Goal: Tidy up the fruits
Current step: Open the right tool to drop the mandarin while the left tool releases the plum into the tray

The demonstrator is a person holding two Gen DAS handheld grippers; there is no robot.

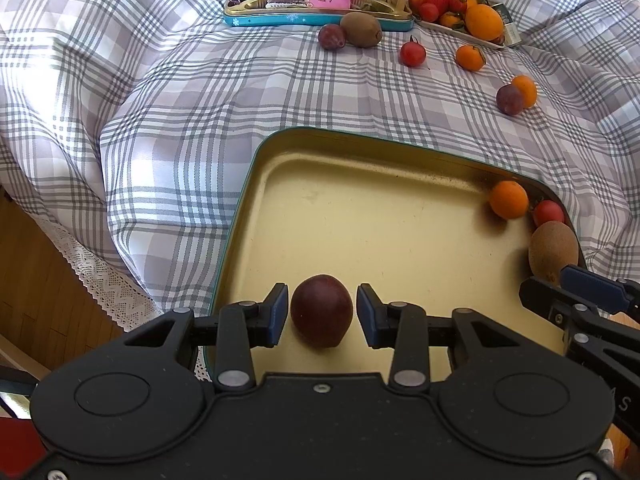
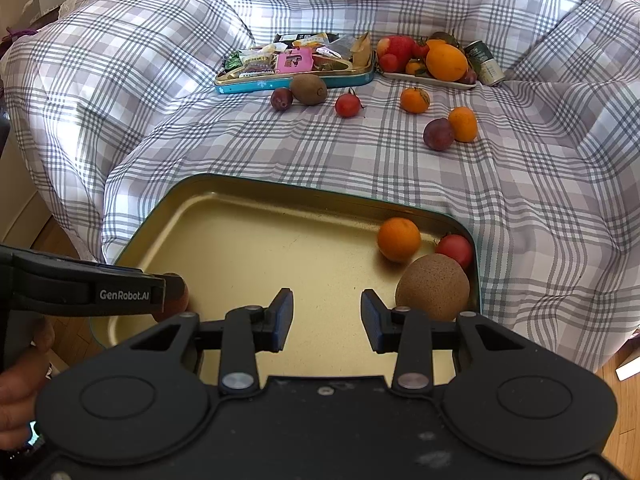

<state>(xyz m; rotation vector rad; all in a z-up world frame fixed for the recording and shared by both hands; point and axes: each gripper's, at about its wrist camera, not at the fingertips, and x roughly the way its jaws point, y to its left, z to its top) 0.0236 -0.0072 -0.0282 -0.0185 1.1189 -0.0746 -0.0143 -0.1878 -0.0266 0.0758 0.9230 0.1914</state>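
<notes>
Now plum (image 1: 322,311) upright in tray (image 1: 256,184), between apart fingers (image 1: 277,312).

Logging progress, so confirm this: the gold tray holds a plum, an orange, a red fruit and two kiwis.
Wrong on the kiwis: the right wrist view shows one kiwi in the gold tray, beside the orange and red fruit. The plum is there too.

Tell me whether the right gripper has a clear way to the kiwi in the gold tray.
Probably yes. The right gripper is open and empty, and the kiwi lies just beyond its right finger with nothing between; it must shift sideways first.
</notes>
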